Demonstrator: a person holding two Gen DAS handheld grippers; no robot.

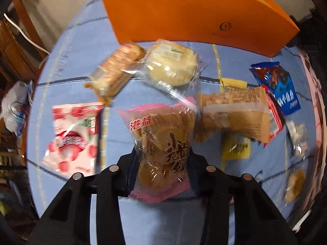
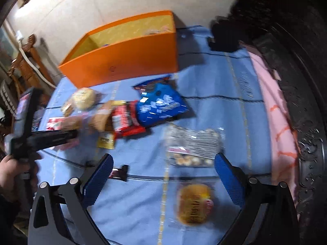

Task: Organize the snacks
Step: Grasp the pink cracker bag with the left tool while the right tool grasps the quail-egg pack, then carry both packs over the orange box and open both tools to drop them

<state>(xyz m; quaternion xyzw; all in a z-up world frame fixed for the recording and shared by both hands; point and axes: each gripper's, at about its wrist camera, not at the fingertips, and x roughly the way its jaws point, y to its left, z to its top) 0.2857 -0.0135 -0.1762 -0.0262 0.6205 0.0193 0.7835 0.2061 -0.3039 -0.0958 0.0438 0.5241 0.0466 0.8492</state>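
Pink-edged clear packet of round brown pastries (image 1: 161, 151) sits pinched between the left gripper (image 1: 161, 173) jaws; squeeze gently, lift straight. Right gripper (image 2: 163, 175) gapes empty.

box (image 1: 184, 14): top cut off by frame edge | left gripper (image 2: 51, 136): blurred, fingertips hidden among snacks below box | bun (image 2: 194, 206): blurred, label unreadable | box contents: mostly hidden by front wall

We see bare blue surface (image 2: 214, 77) right of the orange box (image 2: 126, 61); snack packets (image 2: 126, 120) crowd its front; a bun (image 2: 194, 206) lies between the right fingers (image 2: 98, 181).
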